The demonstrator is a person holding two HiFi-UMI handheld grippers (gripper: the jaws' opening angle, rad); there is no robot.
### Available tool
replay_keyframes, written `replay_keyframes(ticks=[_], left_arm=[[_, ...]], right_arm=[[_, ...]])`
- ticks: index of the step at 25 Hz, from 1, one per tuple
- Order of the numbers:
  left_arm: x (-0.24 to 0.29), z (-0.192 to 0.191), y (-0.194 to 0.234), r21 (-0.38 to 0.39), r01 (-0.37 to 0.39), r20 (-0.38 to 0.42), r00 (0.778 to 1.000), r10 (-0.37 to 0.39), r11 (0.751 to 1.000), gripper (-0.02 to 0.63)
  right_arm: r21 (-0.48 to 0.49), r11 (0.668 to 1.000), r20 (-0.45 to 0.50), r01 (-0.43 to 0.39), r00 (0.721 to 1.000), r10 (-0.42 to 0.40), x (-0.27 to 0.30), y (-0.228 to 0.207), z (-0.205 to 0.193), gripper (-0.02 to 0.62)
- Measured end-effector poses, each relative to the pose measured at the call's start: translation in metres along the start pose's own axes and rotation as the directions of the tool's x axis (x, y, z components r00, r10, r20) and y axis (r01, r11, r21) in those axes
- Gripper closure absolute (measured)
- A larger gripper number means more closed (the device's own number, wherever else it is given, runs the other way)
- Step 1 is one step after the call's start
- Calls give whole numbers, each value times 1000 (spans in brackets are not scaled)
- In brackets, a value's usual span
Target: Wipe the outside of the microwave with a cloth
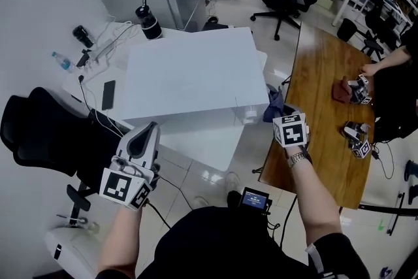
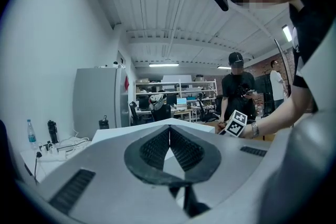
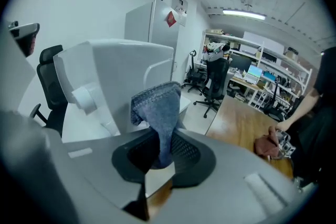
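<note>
The white microwave (image 1: 189, 72) stands on a white table in the middle of the head view. My right gripper (image 1: 285, 119) is at the microwave's right front corner, shut on a blue cloth (image 1: 273, 105). In the right gripper view the cloth (image 3: 157, 107) rises bunched from between the jaws of that gripper (image 3: 160, 140), right in front of the microwave's side (image 3: 118, 78). My left gripper (image 1: 151, 130) hovers below the microwave's front left, shut with nothing in it. In the left gripper view its tips (image 2: 169, 131) meet, with the microwave's top (image 2: 126, 132) beyond.
A black office chair (image 1: 39, 134) stands at the left. A phone (image 1: 108, 95), cables, a water bottle (image 1: 62, 62) and a black flask (image 1: 149, 21) lie behind the microwave. On the wooden table (image 1: 323, 140) at the right, another person works with grippers (image 1: 359, 91) and a red cloth (image 1: 341, 89).
</note>
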State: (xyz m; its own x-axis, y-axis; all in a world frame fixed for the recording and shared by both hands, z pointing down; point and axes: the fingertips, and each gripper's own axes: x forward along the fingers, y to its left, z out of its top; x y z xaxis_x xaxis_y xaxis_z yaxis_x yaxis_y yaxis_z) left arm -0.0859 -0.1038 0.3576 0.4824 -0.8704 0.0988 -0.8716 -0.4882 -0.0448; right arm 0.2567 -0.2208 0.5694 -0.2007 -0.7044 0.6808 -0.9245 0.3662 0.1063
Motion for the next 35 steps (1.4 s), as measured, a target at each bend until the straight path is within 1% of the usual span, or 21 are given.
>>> replay_keyframes(ticks=[9,12,15,19,24,27,30,35], left_arm=[[-47,1,11,-13,45,55,998,-45,999,600],[-61,1,15,-13,56,68,996,-55,998,600],[-75,1,20,-15,59,78,995,-58,998,600],[-92,-1,25,-17,58,87,995,-56,998,600],[-119,-2,42,-16,26,91,996,-24,1000,600],[-137,-3,52,-13,-4,88,996,5,1000,600],[-154,-6,65,-13,-39,86,995,40,999,600],[-184,-14,88,-16,-105,73,992,105,994,600]], right_arm=[[10,999,26,52,998,-53,-65,49,-13,543],[10,999,42,50,998,-50,-82,71,-14,543],[-4,1000,64,28,998,-28,-95,100,-10,543],[-55,998,94,-28,995,33,-104,150,2,543],[-136,983,124,-127,982,144,-103,225,24,543],[-190,964,144,-188,965,217,-100,270,40,543],[-244,938,155,-246,945,288,-92,315,55,543],[-323,895,169,-308,912,375,-78,380,73,543]])
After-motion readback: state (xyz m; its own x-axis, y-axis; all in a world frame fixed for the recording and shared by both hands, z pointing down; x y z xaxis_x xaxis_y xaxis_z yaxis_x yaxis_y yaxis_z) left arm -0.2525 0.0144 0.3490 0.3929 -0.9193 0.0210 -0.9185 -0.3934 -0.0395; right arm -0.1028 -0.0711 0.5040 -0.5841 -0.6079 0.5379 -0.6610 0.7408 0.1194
